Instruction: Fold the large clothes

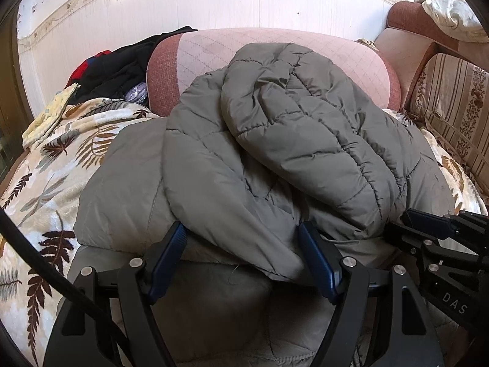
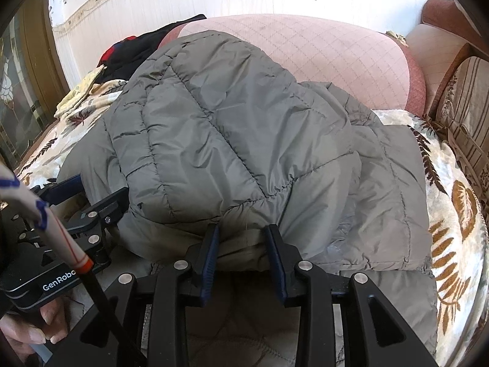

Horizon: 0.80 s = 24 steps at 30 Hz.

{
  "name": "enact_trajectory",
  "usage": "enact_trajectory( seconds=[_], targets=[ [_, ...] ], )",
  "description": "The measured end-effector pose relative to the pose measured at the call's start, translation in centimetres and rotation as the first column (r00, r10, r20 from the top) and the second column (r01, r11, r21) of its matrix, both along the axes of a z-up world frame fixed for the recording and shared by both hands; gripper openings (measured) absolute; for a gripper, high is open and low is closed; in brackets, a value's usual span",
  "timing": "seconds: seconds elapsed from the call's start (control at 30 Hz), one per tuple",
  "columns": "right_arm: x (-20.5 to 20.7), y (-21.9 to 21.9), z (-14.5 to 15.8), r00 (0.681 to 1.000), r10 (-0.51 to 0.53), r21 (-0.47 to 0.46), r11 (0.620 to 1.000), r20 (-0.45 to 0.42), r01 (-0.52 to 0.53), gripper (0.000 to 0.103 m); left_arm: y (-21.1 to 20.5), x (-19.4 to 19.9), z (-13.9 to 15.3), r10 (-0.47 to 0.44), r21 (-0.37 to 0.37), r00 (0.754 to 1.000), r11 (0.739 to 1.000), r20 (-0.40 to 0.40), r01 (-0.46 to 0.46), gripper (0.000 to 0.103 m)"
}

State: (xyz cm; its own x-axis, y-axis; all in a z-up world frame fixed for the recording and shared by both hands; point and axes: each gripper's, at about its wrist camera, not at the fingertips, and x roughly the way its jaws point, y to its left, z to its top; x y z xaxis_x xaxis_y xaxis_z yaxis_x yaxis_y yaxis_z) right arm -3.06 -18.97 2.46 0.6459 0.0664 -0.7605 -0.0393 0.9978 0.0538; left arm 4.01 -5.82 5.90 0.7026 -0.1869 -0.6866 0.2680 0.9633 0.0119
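Currently the grey quilted jacket lies bunched on the leaf-print blanket. Left gripper: wide open, straddling the jacket's near fold. Right gripper: part-open, apparently unclamped. Slick padding may slip, collapsing the fold.

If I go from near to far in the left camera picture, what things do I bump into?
left gripper → grey puffy jacket → pink sofa cushion → white wall
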Motion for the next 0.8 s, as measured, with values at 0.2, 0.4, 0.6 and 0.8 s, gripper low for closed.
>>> enact_trajectory(
  seconds=[0.2,0.4,0.6,0.8],
  targets=[
    [-0.6,0.1,0.5,1.0,0.0,0.002,1.0,0.011,0.0,0.035,0.1,-0.6,0.6,-0.002,-0.002,1.0,1.0,0.005,0.002,0.075],
    [-3.0,0.1,2.0,0.999,0.001,-0.027,1.0,0.04,0.0,0.038,0.3,-2.8,2.2,-0.012,0.005,0.999,1.0,0.031,0.012,0.075],
    [-7.2,-0.6,3.6,0.998,-0.017,-0.024,1.0,0.061,0.018,0.038,1.5,-7.3,4.3,-0.027,0.0,0.998,1.0,0.062,0.027,0.075],
    [-13.8,-0.8,1.9,0.999,-0.047,0.019,0.999,0.008,0.046,0.042,3.2,-13.2,3.9,-0.036,0.014,0.999,0.999,0.042,0.035,0.075]
  ],
)
